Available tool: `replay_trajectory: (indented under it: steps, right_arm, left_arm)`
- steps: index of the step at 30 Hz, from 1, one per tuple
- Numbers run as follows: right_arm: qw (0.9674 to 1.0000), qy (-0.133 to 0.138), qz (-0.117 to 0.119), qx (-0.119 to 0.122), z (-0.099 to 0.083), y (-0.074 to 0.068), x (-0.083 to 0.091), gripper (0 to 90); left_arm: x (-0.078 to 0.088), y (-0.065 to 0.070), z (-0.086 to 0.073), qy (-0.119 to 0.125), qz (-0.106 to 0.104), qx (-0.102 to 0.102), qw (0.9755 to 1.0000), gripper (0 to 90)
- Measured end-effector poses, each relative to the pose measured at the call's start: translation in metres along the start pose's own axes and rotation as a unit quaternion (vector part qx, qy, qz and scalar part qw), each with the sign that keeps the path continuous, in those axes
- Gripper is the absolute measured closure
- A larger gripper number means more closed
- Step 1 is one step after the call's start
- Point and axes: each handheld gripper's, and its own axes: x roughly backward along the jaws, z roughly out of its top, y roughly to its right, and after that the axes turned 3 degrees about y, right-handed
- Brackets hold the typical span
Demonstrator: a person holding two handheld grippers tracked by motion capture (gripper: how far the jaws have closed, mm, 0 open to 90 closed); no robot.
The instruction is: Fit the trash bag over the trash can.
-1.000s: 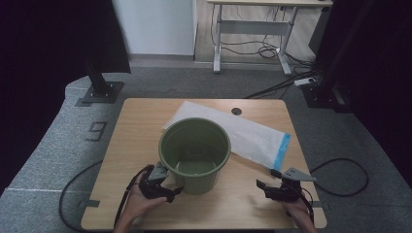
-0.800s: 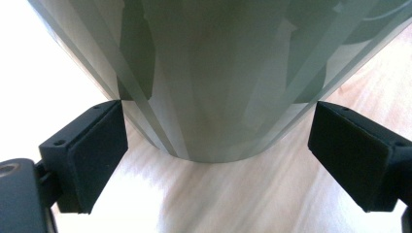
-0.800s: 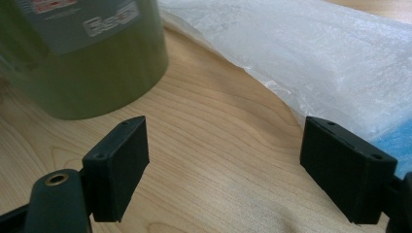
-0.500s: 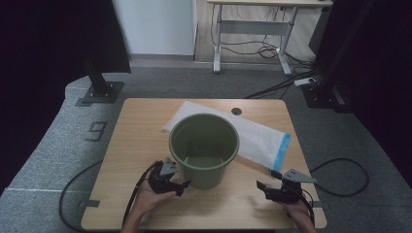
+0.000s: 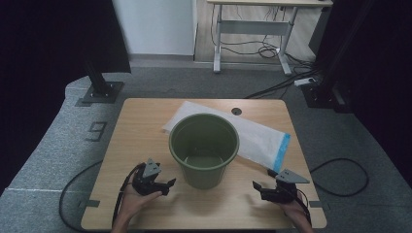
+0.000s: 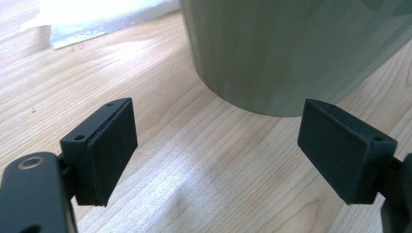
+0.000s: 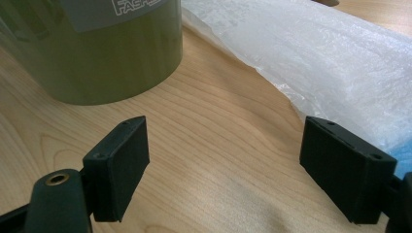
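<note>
Hands are holding my left tool (image 5: 167, 184) and right tool (image 5: 257, 188) agape, empty. I am judging that grasping the olive-green round plastic bucket (image 5: 204, 148) comes next.

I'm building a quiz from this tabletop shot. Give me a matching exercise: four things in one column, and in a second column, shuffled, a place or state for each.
Things:
1. round green plastic bucket
2. white plastic bag with a blue end strip
3. left gripper
4. small round hole in the wooden table

Places or states:
A. near the table's far edge
B. lies flat, partly behind the bucket
C. stands upright at the table's middle, nothing inside
D. open, on the table beside the bucket's base

Pairs: 1-C, 2-B, 3-D, 4-A
</note>
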Motion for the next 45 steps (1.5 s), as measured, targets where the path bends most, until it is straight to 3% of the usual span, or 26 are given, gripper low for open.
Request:
replay_trajectory:
  steps: [6,9,10,13,15,18,19,22,26,32,38,42,45]
  right_arm:
    - [0.9995,0.003,-0.019,0.025,0.014,0.001,-0.015,18.2]
    - [0.9992,0.006,-0.029,0.028,0.028,0.005,-0.030,19.5]
    - [0.9991,0.012,-0.029,0.029,0.037,0.007,-0.039,21.1]
    - [0.9993,0.011,-0.029,0.019,0.045,0.011,-0.051,22.2]
    - [0.9994,-0.002,-0.033,0.012,0.051,0.015,-0.065,22.8]
    - [0.9981,-0.021,-0.058,0.008,0.055,0.018,-0.090,28.7]
    - [0.9981,-0.021,-0.058,0.008,0.055,0.018,-0.090,28.7]
    - [0.9972,-0.045,-0.058,0.009,0.052,0.025,-0.113,31.8]
    - [0.9957,-0.071,-0.058,0.018,0.046,0.026,-0.125,35.8]
    - [0.9938,-0.092,-0.062,0.012,0.043,0.031,-0.127,43.8]
    - [0.9923,-0.102,-0.070,-0.006,0.042,0.037,-0.124,68.6]
    - [0.9898,-0.109,-0.092,0.002,0.041,0.039,-0.118,79.0]
    - [0.9907,-0.099,-0.093,0.001,0.039,0.039,-0.111,82.2]
  left_arm:
    - [0.008,-0.010,-0.006,0.000,0.004,0.016,0.9999,14.3]
    - [0.011,-0.015,-0.011,-0.001,0.013,0.029,0.9995,14.3]
    - [0.013,-0.019,-0.016,-0.013,0.026,0.037,0.9989,14.7]
    - [0.014,-0.023,-0.022,-0.017,0.029,0.045,0.9984,14.8]
    - [0.015,-0.027,-0.025,-0.021,0.032,0.053,0.9979,14.7]
    - [0.017,-0.030,-0.028,-0.024,0.036,0.056,0.9975,14.7]
    - [0.017,-0.031,-0.029,-0.023,0.038,0.058,0.9974,14.7]
    - [0.017,-0.031,-0.033,-0.027,0.034,0.066,0.9969,15.2]
    - [0.017,-0.031,-0.037,-0.038,0.042,0.063,0.9964,15.4]
    - [0.019,-0.033,-0.039,-0.037,0.043,0.070,0.9959,15.9]
    - [0.019,-0.032,-0.039,-0.039,0.042,0.067,0.9961,15.9]
    - [0.018,-0.032,-0.040,-0.041,0.043,0.068,0.9959,16.3]
    - [0.018,-0.032,-0.040,-0.043,0.045,0.067,0.9958,16.4]
